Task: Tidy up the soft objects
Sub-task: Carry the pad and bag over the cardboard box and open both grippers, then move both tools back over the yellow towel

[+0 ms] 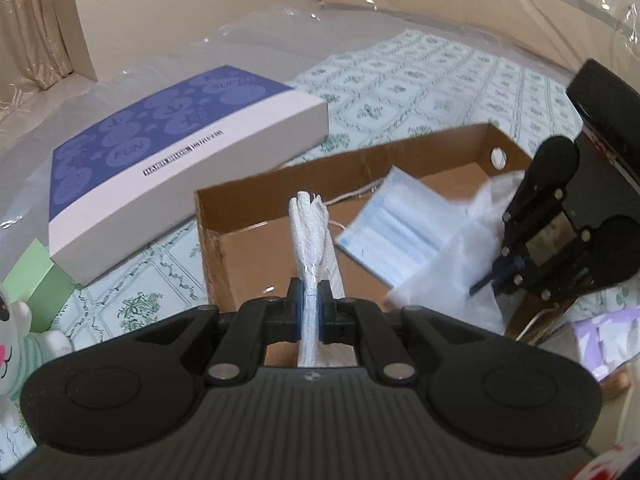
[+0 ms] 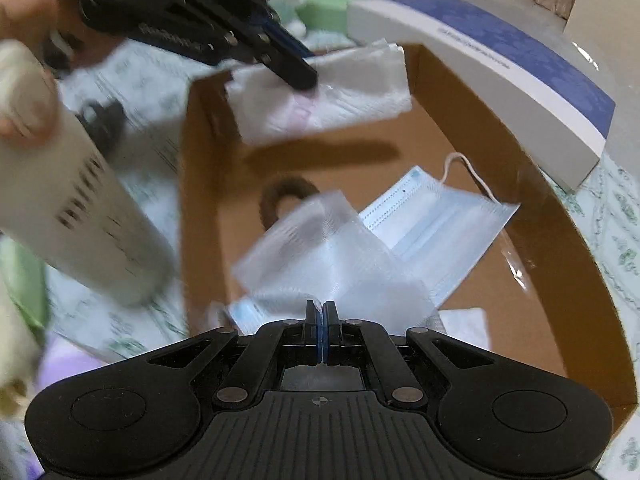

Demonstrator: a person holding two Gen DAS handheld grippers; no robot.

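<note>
A floral-patterned sheet [image 1: 420, 80] under clear plastic covers the surface and fills the upper half of the left wrist view; on it, at centre left, lies a flat white box with a purple lid [image 1: 180, 152], just beside the far wall of an open cardboard box [image 1: 240, 216] that takes up the middle of both views; inside the cardboard box a blue face mask [image 2: 436, 224] lies flat on the floor right of centre, and a dark hair tie [image 2: 286, 196] shows just left of it, partly covered. The left gripper [image 1: 311, 304], low in the centre of its own view, is clamped narrowly on a folded white tissue pack [image 1: 310, 232], which stands edge-up over the near wall of the cardboard box; in the right wrist view the same pack hangs at upper centre above the box. The right gripper [image 2: 322, 320] is pinched fully together on a thin white gauzy cloth [image 2: 328, 252], which drapes over the mask inside the box. A plush toy [image 1: 16, 340] sits at the lower left edge.
</note>
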